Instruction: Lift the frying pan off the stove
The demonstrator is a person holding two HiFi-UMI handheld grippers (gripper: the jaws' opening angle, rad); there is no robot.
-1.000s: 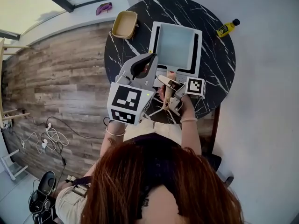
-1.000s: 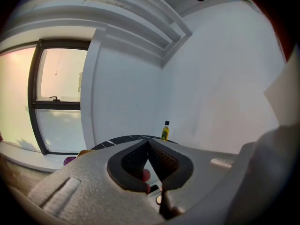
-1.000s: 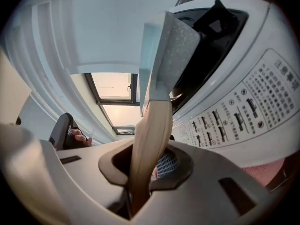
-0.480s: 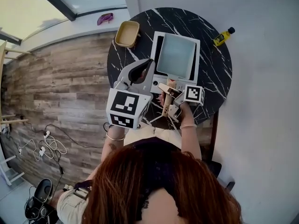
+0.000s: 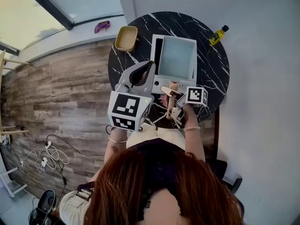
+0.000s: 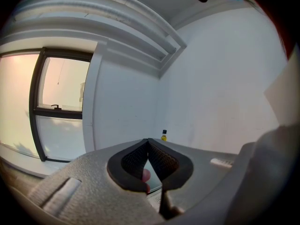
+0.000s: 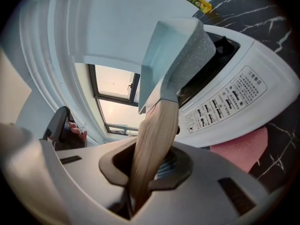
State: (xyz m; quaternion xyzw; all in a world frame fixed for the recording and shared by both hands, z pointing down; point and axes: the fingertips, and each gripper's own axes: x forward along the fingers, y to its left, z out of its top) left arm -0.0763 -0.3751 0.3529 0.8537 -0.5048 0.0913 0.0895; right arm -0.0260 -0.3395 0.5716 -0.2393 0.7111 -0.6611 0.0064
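One square frying pan (image 5: 177, 57) at upper centre, tilted over one white stove (image 7: 234, 97), right gripper (image 7: 151, 168) clamped on its wooden handle (image 7: 154, 125), left gripper (image 6: 148, 149) jaws together and empty, one yellow bottle (image 5: 216, 35) upper right, one bowl (image 5: 126, 38) upper left

The grey left tool (image 5: 150, 64) and right tool (image 5: 165, 90) each carry a white cube (image 5: 129, 109) with black square markers; the person wears a dark top (image 5: 157, 146), pale trousers (image 5: 154, 134) and a thin bracelet (image 5: 115, 139) at each wrist.

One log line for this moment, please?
right gripper: shut on pan handle | frying pan: tilted up over stove | left gripper: shut, empty
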